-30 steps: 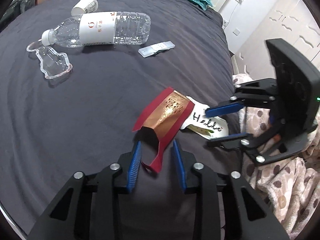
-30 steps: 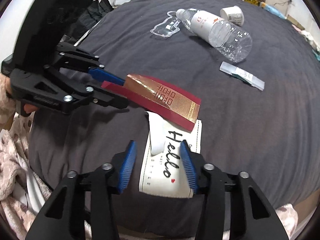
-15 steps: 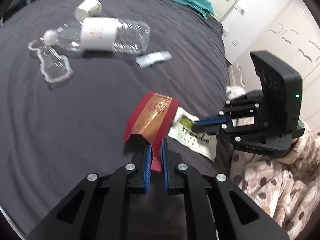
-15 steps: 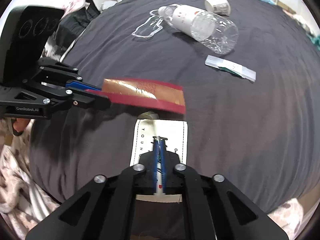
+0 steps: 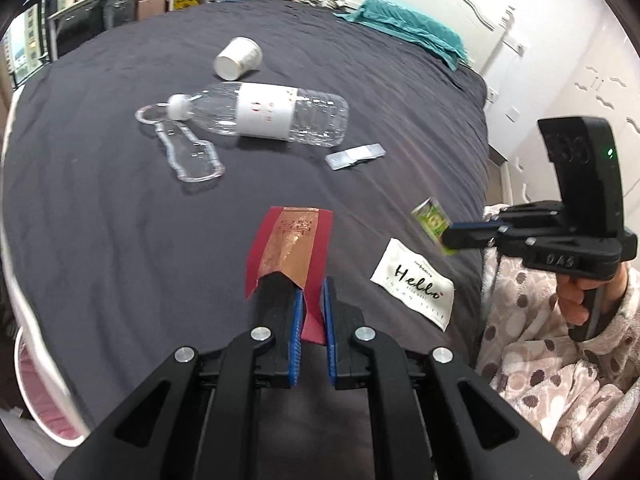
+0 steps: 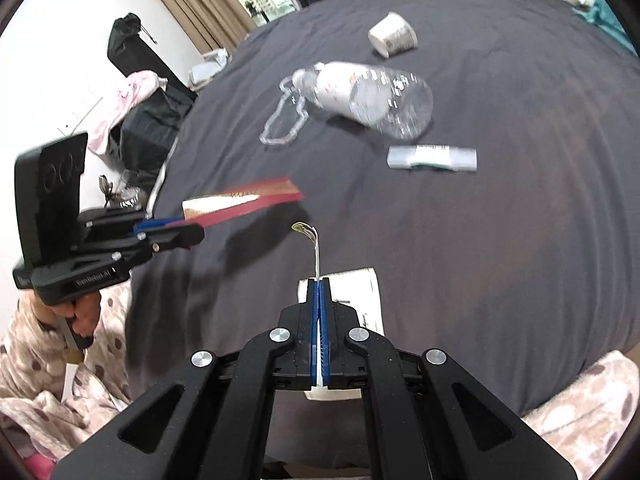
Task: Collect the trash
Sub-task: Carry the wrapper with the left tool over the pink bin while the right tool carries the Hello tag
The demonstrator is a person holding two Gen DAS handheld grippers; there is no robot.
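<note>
A red paper envelope with a gold band (image 5: 294, 240), a white fabric pouch lettered "Hello" in black (image 5: 416, 284), a green-printed small packet (image 5: 431, 220), all over a dark grey bedspread (image 5: 100, 220); blue-padded black claws (image 5: 310, 312)

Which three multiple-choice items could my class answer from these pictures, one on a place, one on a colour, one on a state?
1. Where does the white Hello packet lie?
A. on the dark bedspread
B. on the floor
C. on a chair

2. What colour is the envelope held in the left gripper?
A. blue and silver
B. plain white
C. red and gold

3. How is the paper cup placed?
A. standing upright
B. lying on its side
C. crushed flat

Key: 1 A, the packet rests flat on the bedspread. 2 C, a gold band runs down the red paper. 3 B, its round end faces sideways, towards the camera.
</note>
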